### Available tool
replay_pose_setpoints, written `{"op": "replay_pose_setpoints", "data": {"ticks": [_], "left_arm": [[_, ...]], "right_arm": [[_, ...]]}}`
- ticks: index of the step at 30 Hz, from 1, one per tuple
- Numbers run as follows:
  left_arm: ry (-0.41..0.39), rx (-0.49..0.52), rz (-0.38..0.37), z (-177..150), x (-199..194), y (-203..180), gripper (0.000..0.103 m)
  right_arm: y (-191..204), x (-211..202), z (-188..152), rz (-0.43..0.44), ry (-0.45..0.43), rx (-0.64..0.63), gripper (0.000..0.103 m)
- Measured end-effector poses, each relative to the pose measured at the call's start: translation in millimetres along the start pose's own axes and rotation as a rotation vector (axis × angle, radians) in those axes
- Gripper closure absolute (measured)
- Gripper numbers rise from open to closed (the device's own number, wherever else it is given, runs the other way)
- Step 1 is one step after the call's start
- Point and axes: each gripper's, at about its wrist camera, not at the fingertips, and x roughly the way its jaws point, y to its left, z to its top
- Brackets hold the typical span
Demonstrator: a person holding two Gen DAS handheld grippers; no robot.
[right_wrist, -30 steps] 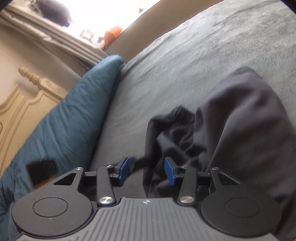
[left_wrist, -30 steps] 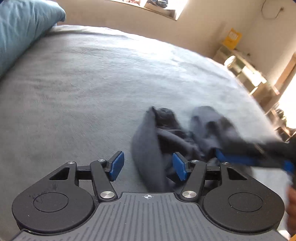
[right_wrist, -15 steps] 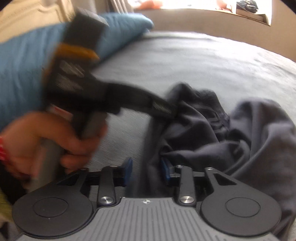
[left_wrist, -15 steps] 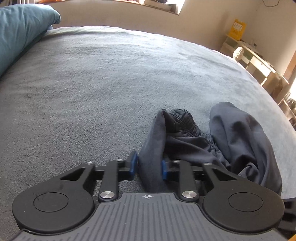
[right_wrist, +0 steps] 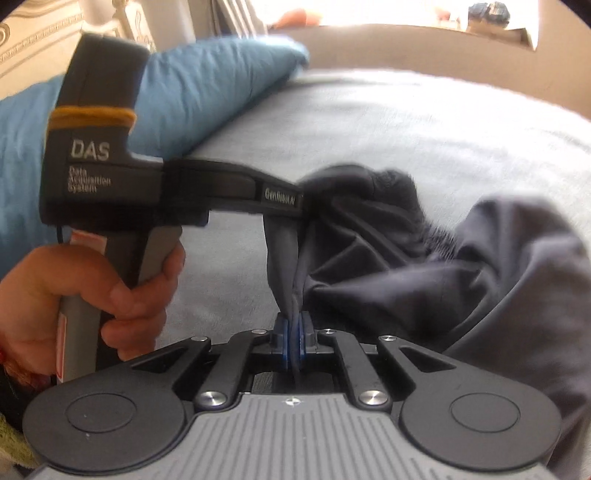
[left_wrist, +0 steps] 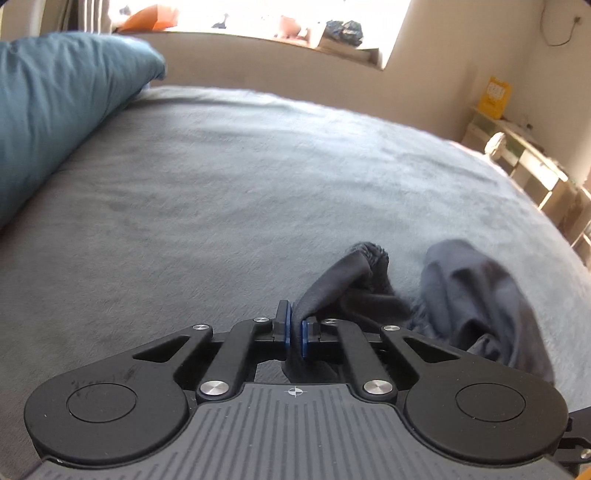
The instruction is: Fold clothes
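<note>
A crumpled dark grey garment (left_wrist: 472, 295) with an elastic waistband lies on the grey bed cover (left_wrist: 221, 203). My left gripper (left_wrist: 294, 332) is shut on an edge of the garment near the waistband. My right gripper (right_wrist: 294, 343) is shut on a nearby stretch of the same edge of the garment (right_wrist: 480, 280). In the right wrist view the left gripper's body (right_wrist: 236, 192) reaches in from the left, held by a hand (right_wrist: 92, 295), and it grips the cloth just above my right fingertips.
A blue pillow (left_wrist: 55, 122) lies at the far left of the bed and also shows in the right wrist view (right_wrist: 207, 92). A windowsill (left_wrist: 295, 33) with clutter runs along the far wall. Shelves (left_wrist: 524, 162) stand at the right beyond the bed.
Both grippers have closed on the garment edge. The left gripper has lifted its stretch of cloth, and the cloth hangs taut between the two grippers.
</note>
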Motion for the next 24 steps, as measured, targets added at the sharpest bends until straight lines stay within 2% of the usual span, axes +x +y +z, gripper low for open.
{"op": "replay_pose_setpoints", "data": {"ticks": [3, 7, 8, 10, 14, 15, 16, 18, 20, 24], "left_arm": [[0.036, -0.011, 0.023, -6, 10, 5, 0.1], [0.05, 0.008, 0.028, -6, 12, 7, 0.092], [0.052, 0.008, 0.026, -5, 12, 7, 0.09], [0.033, 0.001, 0.022, 0, 7, 9, 0.077], [-0.009, -0.008, -0.002, 11, -2, 14, 0.059], [-0.009, -0.012, -0.011, 13, -1, 14, 0.049], [-0.01, -0.017, -0.02, 16, -1, 15, 0.044], [0.001, 0.003, -0.026, 21, 6, 12, 0.043], [0.033, 0.049, -0.033, 26, 20, 4, 0.041], [0.069, 0.137, -0.033, 29, 48, -16, 0.041]], "right_arm": [[-10, -1, 0, 0.046, 0.029, 0.069, 0.092], [-35, -26, 13, 0.083, -0.056, 0.168, 0.078], [-44, -30, 15, 0.081, -0.076, 0.188, 0.078], [-55, -33, 22, 0.055, -0.104, 0.218, 0.078], [-74, -24, 32, -0.017, -0.118, 0.247, 0.078], [-78, -16, 31, -0.049, -0.1, 0.244, 0.078], [-82, -7, 30, -0.083, -0.079, 0.24, 0.078], [-87, 8, 25, -0.16, -0.026, 0.234, 0.078], [-96, 14, 16, -0.2, 0.006, 0.28, 0.079], [-107, 2, -5, -0.219, -0.029, 0.37, 0.08]]}}
